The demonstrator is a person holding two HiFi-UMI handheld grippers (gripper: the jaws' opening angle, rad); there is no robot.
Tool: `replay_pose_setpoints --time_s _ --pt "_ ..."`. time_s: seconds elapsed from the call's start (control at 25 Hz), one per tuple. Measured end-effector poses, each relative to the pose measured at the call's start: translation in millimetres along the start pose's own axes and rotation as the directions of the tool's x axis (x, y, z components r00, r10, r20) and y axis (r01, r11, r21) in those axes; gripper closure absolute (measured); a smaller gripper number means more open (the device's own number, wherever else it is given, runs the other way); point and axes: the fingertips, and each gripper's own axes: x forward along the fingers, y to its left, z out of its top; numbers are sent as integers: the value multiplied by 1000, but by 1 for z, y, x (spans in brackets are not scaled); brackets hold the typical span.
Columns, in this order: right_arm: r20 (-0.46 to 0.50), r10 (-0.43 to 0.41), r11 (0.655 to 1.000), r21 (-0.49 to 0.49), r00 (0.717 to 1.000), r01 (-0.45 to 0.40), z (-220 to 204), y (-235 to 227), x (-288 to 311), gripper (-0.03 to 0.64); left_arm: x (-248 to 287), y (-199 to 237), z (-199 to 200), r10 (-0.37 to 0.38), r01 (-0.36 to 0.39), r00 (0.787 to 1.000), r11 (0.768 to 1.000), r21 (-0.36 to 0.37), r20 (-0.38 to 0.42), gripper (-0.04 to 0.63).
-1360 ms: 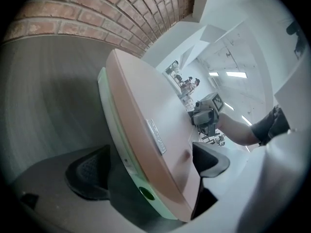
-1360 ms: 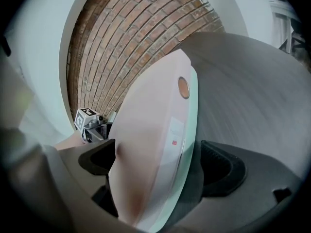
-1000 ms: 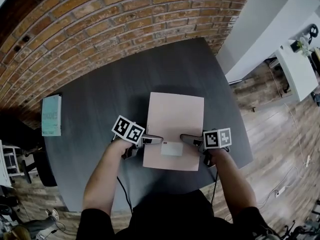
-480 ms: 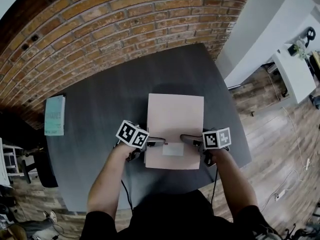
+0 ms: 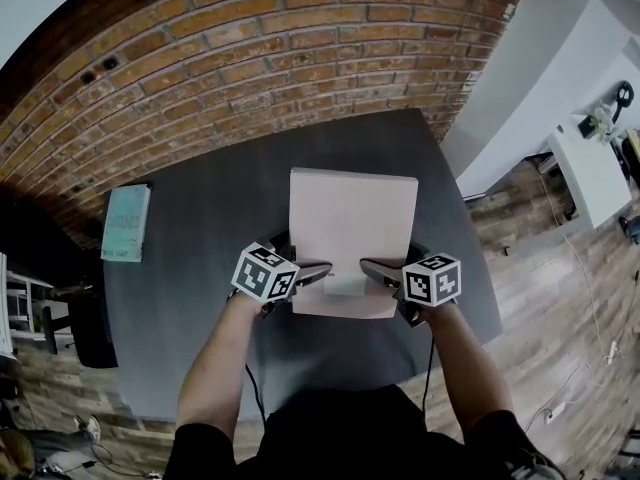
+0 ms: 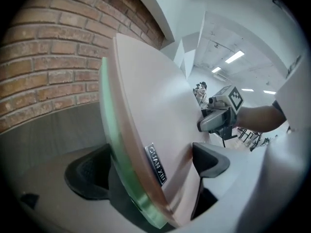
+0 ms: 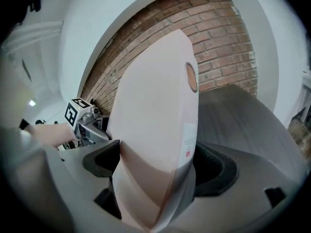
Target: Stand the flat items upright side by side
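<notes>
Head view looks down on a dark desk (image 5: 200, 298) set against a brick wall (image 5: 250, 58). A pink book (image 5: 350, 218) sits around the middle of the desk, closer to the near edge, tipped up off the flat so its top edge shows as a pale strip. The left gripper (image 5: 318, 271) and the right gripper (image 5: 372, 268) meet it from either side at its lower end. In the left gripper view the jaws are clamped on the book, one on each face, and a green band runs along its edge beside a small metal nameplate (image 6: 156, 164). In the right gripper view the book rises steeply between the jaws, which are closing on it with both lying against its faces. A teal book (image 5: 126, 223) lies flat at the desk's left edge, well apart.
</notes>
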Motion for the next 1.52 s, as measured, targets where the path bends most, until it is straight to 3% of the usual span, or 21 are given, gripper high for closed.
replay_pose_setpoints --time_s 0.24,0.4,0.64,0.84,1.16,1.32,1.52 --pt "124 -22 988 -151 992 41 23 17 -3 138 -21 5 20 72 -81 986 995 58 152 76" --pt "192 -32 972 -221 981 75 27 24 -7 138 -28 4 24 91 -112 975 989 96 205 77" --pt "247 -47 950 -288 968 120 26 28 -14 137 -32 -1 27 97 -132 967 981 139 237 77" --pt "268 -82 911 -370 960 182 29 30 -19 137 -36 -4 36 100 -146 953 979 144 284 77" --pt "250 -89 863 -465 964 200 21 35 -23 135 -42 -9 27 86 -143 963 967 213 256 78" --pt "239 -78 871 -455 968 182 19 40 -27 137 -45 -12 24 79 -136 965 966 221 249 78" --pt "266 -91 906 -378 960 191 11 38 -29 137 -47 -17 23 73 -128 962 972 199 262 78"
